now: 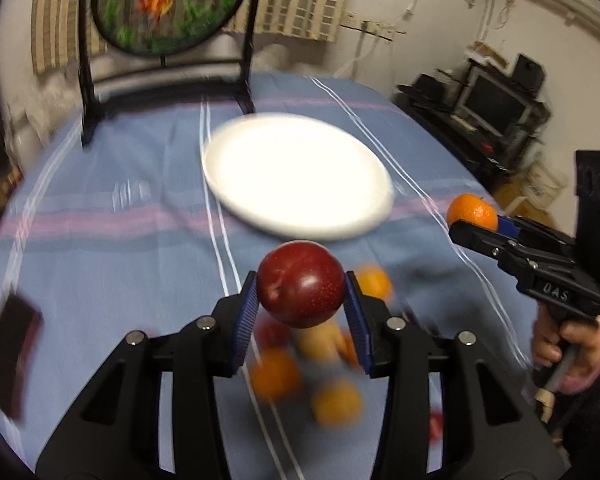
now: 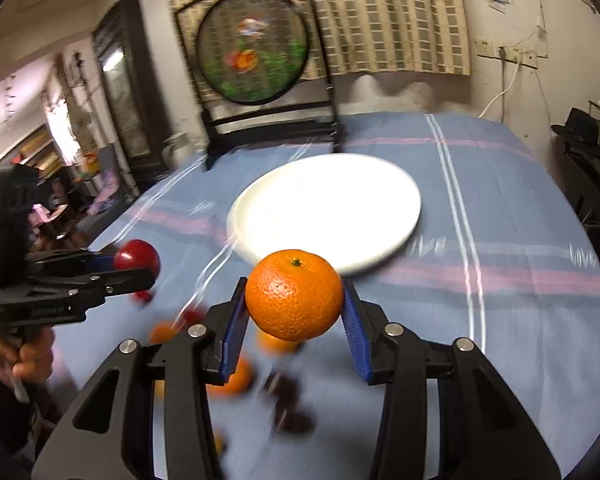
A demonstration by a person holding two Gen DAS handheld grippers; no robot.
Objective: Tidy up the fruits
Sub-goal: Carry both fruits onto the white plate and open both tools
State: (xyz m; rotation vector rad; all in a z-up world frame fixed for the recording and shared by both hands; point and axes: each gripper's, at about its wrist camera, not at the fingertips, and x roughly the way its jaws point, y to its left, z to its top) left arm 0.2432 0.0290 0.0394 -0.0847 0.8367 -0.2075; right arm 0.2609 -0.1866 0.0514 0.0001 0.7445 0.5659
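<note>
My left gripper (image 1: 301, 286) is shut on a dark red plum (image 1: 301, 283), held above the blue cloth just short of the white plate (image 1: 296, 174). In the right wrist view the same plum (image 2: 137, 255) shows at the left. My right gripper (image 2: 295, 300) is shut on an orange (image 2: 294, 294), lifted in front of the plate (image 2: 326, 210); that orange (image 1: 471, 211) also shows at the right of the left wrist view. Several oranges (image 1: 275, 374) and red fruits lie blurred on the cloth beneath the grippers.
A round fish picture in a black stand (image 1: 168, 4) rises behind the plate at the table's far edge. A dark flat object (image 1: 14, 354) lies at the left of the cloth. A person's hand (image 1: 572, 354) holds the right gripper's handle. Shelves with electronics (image 1: 496, 108) stand right of the table.
</note>
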